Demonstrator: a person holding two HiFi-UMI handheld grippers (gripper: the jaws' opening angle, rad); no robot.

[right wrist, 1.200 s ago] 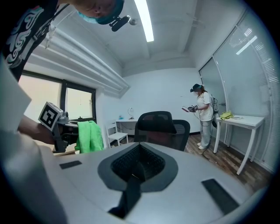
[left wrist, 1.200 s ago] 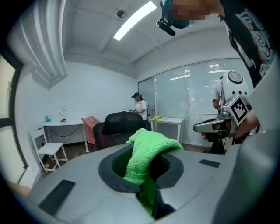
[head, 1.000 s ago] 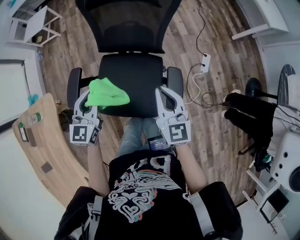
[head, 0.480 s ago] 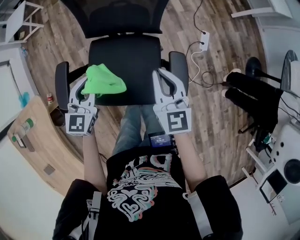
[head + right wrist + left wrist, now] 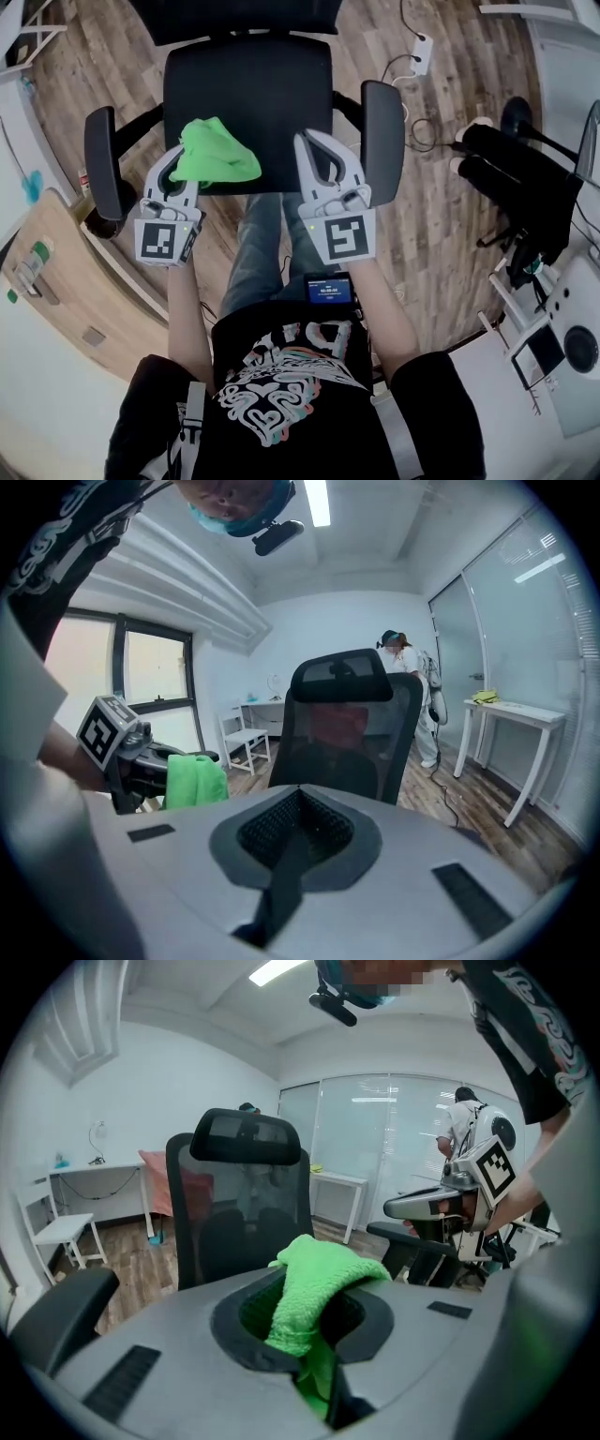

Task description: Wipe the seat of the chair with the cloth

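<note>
The left gripper [image 5: 180, 161] has its jaws clamped on a bunched fold of the green cloth [image 5: 217, 155], which puffs out over the front corner of the chair seat [image 5: 251, 103] on the person's left. The right gripper [image 5: 307, 141], near the seat's other front corner, has its jaws together and empty. The cloth looks light, limp and nubbly, so it is best held bunched. The seat is black, flat and padded.

Two armrests [image 5: 382, 141] flank the open seat [image 5: 248, 98].
</note>
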